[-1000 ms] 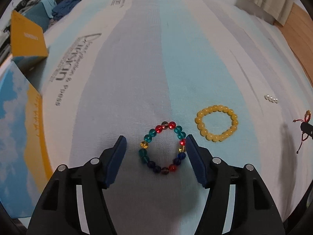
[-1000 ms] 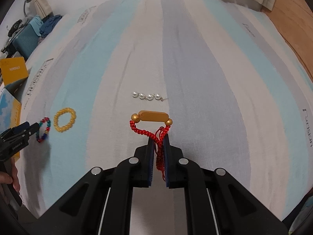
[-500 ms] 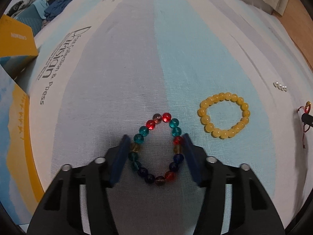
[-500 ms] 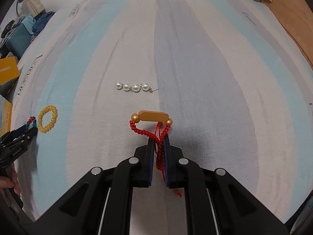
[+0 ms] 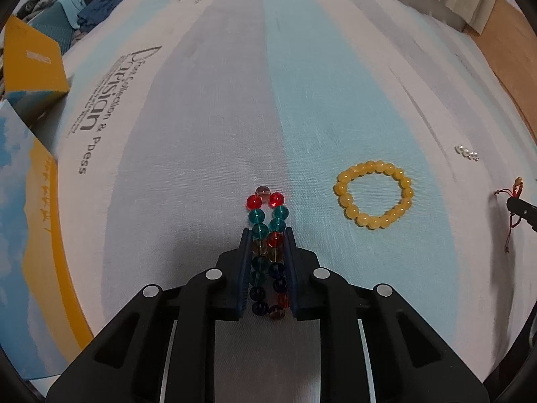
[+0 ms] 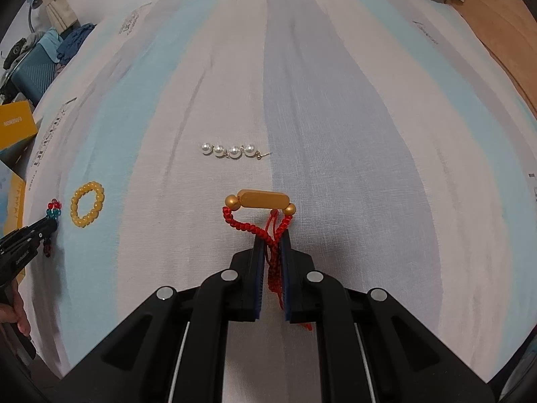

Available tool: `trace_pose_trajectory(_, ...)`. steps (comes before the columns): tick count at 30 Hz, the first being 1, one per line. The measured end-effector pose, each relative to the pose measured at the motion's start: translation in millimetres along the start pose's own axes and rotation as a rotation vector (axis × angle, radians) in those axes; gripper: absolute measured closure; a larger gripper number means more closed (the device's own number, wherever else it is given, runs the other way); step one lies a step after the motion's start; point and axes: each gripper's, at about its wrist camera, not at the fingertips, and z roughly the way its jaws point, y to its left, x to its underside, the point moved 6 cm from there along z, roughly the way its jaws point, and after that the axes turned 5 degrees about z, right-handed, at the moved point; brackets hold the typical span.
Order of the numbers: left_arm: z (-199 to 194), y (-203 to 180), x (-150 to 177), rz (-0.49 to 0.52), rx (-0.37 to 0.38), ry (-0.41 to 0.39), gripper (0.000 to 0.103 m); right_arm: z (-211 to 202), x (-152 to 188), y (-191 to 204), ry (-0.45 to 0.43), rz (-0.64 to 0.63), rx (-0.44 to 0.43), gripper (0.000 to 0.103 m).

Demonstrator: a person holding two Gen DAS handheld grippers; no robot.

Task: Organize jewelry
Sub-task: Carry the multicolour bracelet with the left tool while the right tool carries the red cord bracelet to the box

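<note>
My left gripper is shut on a multicoloured bead bracelet, squeezed flat between the jaws, its far end sticking out over the striped bedsheet. A yellow bead bracelet lies to its right. My right gripper is shut on the red braided cord of a bracelet with a gold bar. A pearl earring lies just beyond it. The left gripper also shows at the left edge of the right wrist view, beside the yellow bracelet.
A yellow and blue box stands along the left edge of the bed, with a smaller yellow box behind it. Clothes and a suitcase lie at the far left. Wooden floor shows at the right.
My left gripper has closed on the multicoloured bracelet, pressing its ring flat. My right gripper still holds the red cord bracelet and has shifted slightly over the sheet.
</note>
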Motion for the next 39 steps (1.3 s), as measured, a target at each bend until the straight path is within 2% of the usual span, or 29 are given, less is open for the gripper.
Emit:
trace_pose_trajectory(24, -82.9, -0.2, -8.1, -0.003, 0.005, -0.094, 0.086, -58.5, -6.6, 30.9, -0.089, -0.015, -0.039, 0.095)
trace_pose_trajectory(39, -152.5, 36.3, -5.8, -0.045, -0.018, -0.184, 0.086, -105.2, -10.5, 113.2, -0.154, -0.093, -0.103, 0.095)
